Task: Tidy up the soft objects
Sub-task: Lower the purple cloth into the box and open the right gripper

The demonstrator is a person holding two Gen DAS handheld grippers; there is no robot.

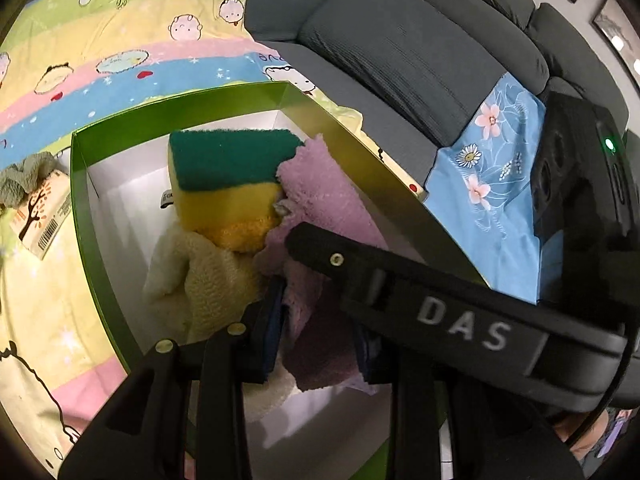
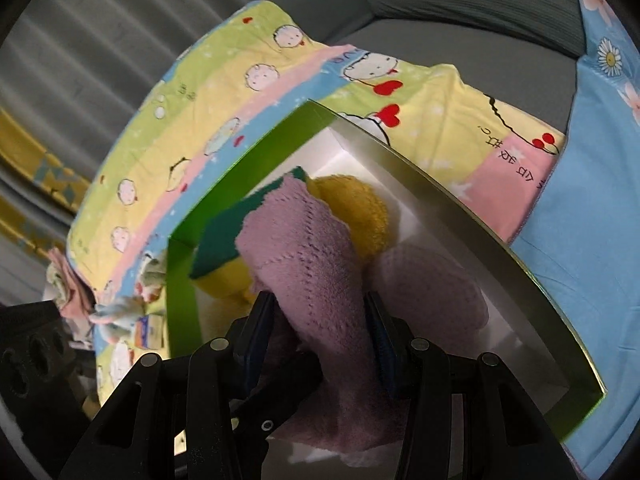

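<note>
Both the right gripper (image 2: 320,336) and the left gripper (image 1: 316,320) are clamping the purple cloth (image 2: 308,248), which is hanging into the green box (image 1: 80,200) over the sponge (image 1: 228,176) and cream towel (image 1: 200,272). Risk: uneven release is likely leaving cloth draped over the box wall.
</note>
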